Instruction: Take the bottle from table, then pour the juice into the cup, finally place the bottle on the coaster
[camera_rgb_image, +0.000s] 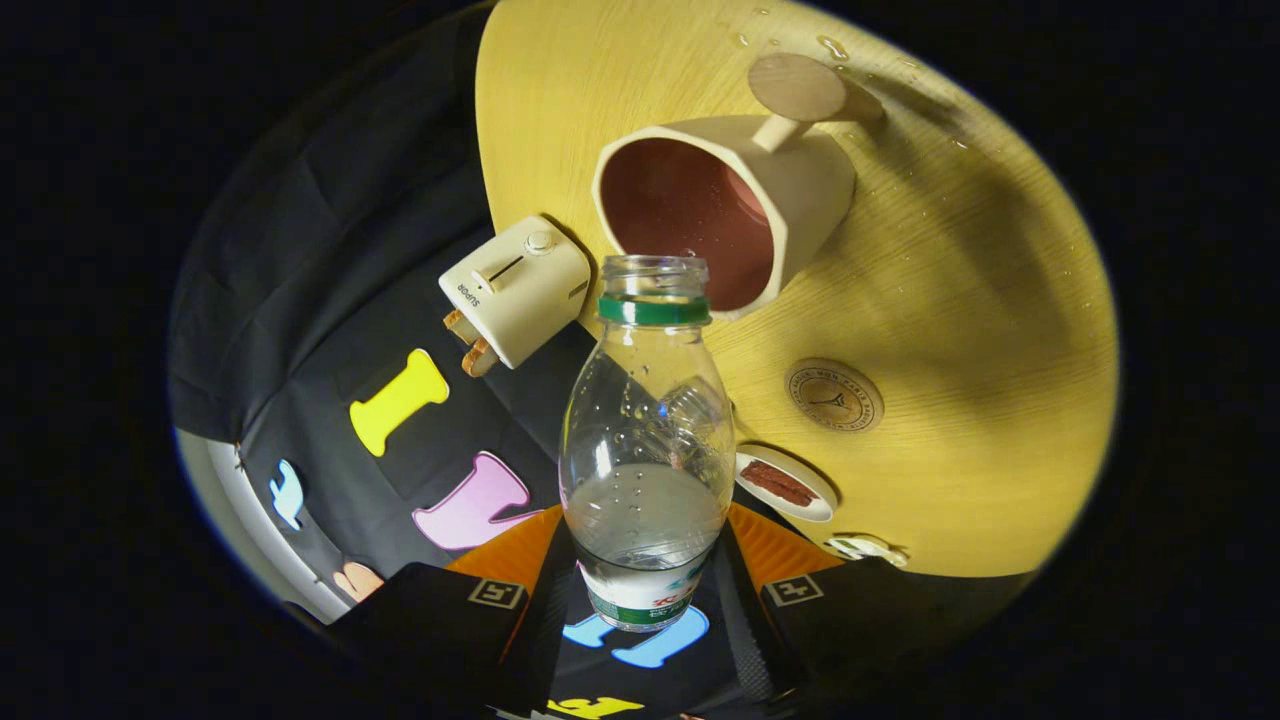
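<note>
- We hold the bottle (646, 440) clamped between both fingers of the gripper (645, 600), uncapped, its mouth just short of the cup (722, 205).
- We judge the pouring step is in hand; liquid sits low in the bottle.
- Next we tip further over the rim, then carry the bottle to the coaster (833, 395).
- The wooden table (980, 330) shows droplets; a toaster (517, 288) and small dish (786, 484) stand near.

Bright light is hitting my table (960, 330); the cup (720, 200) is casting shadow toward three o'clock, fisheye bending the edges.
</note>
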